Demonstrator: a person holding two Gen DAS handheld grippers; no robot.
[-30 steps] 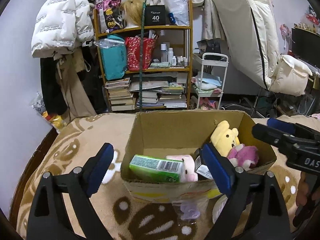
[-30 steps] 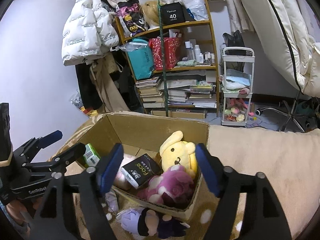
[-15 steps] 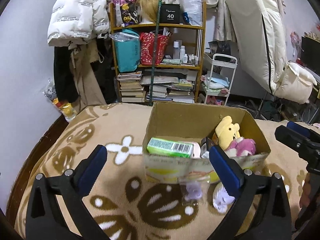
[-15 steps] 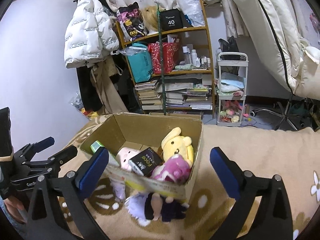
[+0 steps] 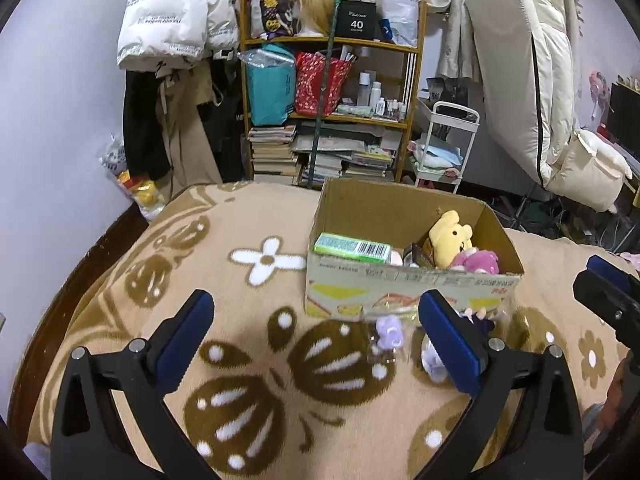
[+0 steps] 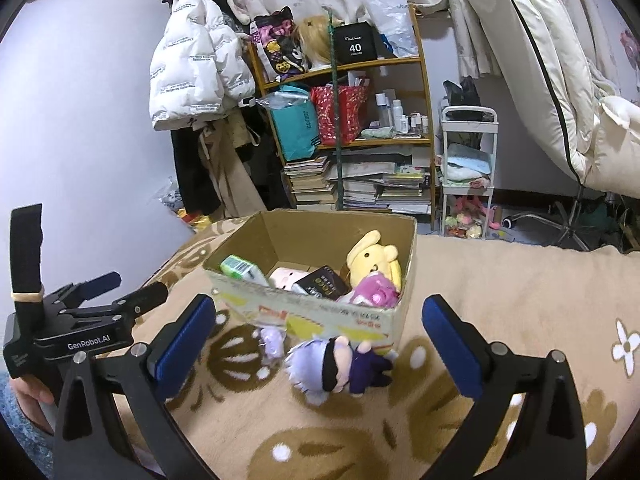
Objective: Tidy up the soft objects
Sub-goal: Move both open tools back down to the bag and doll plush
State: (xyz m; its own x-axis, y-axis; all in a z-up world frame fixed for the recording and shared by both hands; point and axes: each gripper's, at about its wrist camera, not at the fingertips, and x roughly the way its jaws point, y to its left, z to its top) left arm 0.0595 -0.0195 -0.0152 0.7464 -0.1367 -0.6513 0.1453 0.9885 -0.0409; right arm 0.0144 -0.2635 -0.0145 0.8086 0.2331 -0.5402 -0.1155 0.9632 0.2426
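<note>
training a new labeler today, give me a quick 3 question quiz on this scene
1. True or false: the yellow plush lies inside the cardboard box.
2. Multiple choice: the doll with the black blindfold is (a) in the box, (b) on the blanket in front of the box, (c) held by a claw.
3. Are the right claw and left claw open or shut?

Key: 1 true. 2 b. 3 both open, holding nothing.

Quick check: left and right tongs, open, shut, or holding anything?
Left tongs: open, holding nothing, above the tan patterned blanket.
Right tongs: open, holding nothing, pointing toward the white-haired plush doll.
</note>
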